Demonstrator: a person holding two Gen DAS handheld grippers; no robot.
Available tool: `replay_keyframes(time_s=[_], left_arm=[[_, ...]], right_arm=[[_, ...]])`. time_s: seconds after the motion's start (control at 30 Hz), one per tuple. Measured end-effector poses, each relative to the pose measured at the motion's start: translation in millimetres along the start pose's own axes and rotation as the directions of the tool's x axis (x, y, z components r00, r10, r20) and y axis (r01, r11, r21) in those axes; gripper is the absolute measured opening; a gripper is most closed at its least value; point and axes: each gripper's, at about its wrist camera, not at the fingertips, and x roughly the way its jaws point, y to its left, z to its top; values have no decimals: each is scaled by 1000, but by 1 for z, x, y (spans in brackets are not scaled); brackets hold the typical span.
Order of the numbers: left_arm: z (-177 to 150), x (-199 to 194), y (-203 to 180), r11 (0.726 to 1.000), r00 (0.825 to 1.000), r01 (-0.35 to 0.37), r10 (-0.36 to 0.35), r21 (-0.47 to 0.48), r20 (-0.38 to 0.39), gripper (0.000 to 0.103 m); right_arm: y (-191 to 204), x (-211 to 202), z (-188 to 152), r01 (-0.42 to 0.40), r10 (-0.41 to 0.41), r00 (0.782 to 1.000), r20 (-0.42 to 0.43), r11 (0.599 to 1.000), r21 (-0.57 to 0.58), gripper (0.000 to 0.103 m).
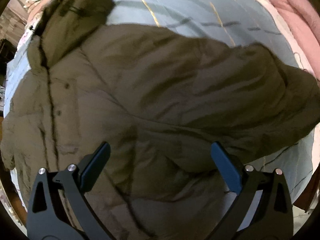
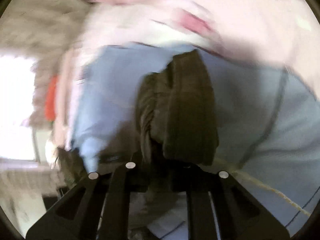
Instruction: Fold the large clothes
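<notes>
The coat (image 1: 140,84) lies spread on the bed (image 1: 180,6). The right gripper (image 2: 160,166) pinches its sleeve (image 2: 180,110) tight to fold it in; the left gripper (image 1: 160,160) hangs wide open, holding nothing

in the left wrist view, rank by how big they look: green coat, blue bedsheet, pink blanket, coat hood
1. green coat, fills most of the view
2. blue bedsheet; much of it is hidden under the coat
3. coat hood and pink blanket: these look about alike, and the blanket is cut off at the edge, so no ranking between them
</notes>
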Motion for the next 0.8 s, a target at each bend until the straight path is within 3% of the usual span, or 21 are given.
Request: replay_keyframes(time_s=[0.1, 0.17, 0.23, 0.33, 0.47, 0.53, 0.6, 0.67, 0.8], left_arm=[[-3, -17, 21, 1000, 999, 1, 0, -22, 40, 101], [-8, -39, 33, 999, 998, -13, 16, -41, 66, 101], [-24, -53, 51, 998, 996, -25, 30, -59, 80, 101], [-38, -67, 108, 993, 993, -59, 69, -103, 93, 101], [-72, -78, 188, 972, 984, -140, 158, -190, 85, 101], [-86, -78, 226, 956, 979, -174, 194, -234, 61, 101], [-102, -78, 265, 936, 974, -210, 227, -283, 27, 101], [-118, -82, 297, 919, 968, -231, 249, -319, 16, 101], [-144, -83, 347, 890, 961, -260, 276, -376, -12, 101]], right_arm=[[67, -12, -22, -146, 143, 989, -38, 983, -114, 13], [126, -7, -49, -268, 250, 961, -115, 945, -189, 13], [176, 3, -80, -340, 294, 935, -200, 904, -260, 13], [240, 30, -139, -392, 281, 905, -320, 843, -369, 13], [288, 77, -229, -394, 178, 880, -441, 792, -466, 14], [299, 101, -279, -346, 67, 876, -477, 778, -525, 16], [306, 123, -322, -274, -62, 881, -469, 742, -612, 29], [303, 135, -363, -207, -171, 875, -453, 714, -669, 77], [308, 142, -409, -184, -251, 856, -453, 669, -720, 82]])
